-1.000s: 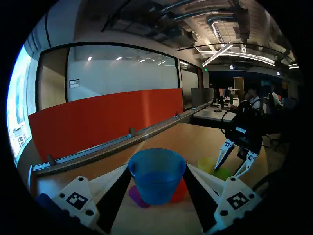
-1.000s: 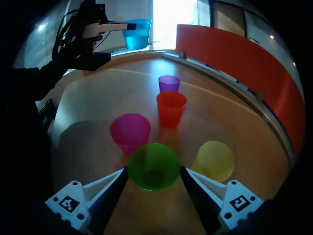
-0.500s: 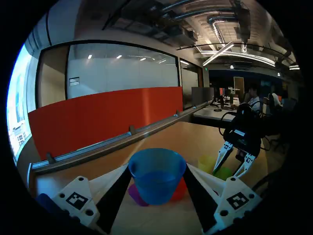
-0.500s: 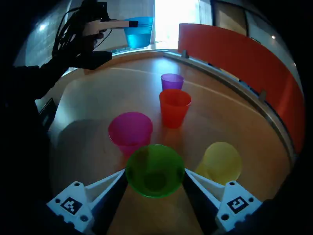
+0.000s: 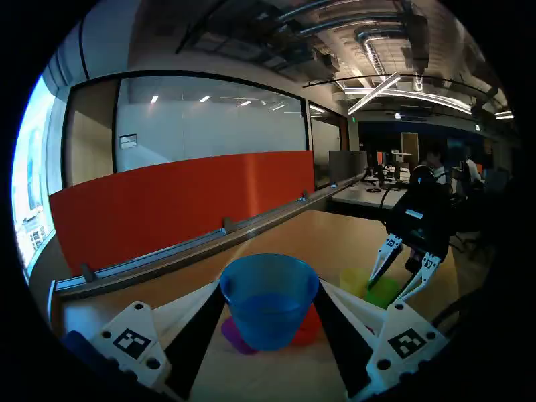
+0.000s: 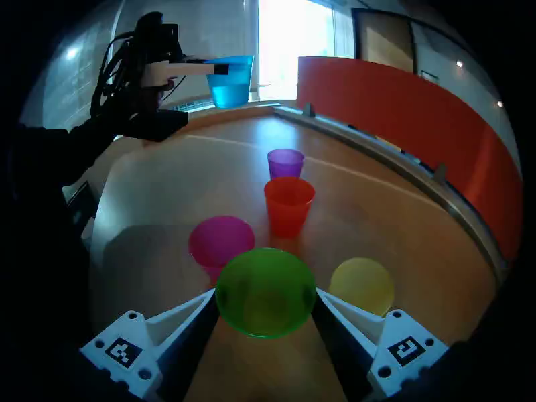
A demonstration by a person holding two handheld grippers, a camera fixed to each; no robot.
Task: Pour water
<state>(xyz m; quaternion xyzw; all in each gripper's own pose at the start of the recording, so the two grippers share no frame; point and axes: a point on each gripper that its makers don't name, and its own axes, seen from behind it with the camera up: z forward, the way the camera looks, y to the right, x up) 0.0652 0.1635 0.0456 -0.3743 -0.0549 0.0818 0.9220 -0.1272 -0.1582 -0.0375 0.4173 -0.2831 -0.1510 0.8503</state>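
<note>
Left gripper [image 5: 268,289]: jaws are pressed on an upright blue cup [image 5: 269,309]; water is seen inside. Right gripper [image 6: 266,299]: jaws are pressed on a green cup [image 6: 266,288], apparently empty. Beyond these jaws, magenta [image 6: 221,242], purple [image 6: 285,163], orange [image 6: 289,204] and yellow [image 6: 361,286] cups are noted. Pouring is judged not yet begun.
</note>
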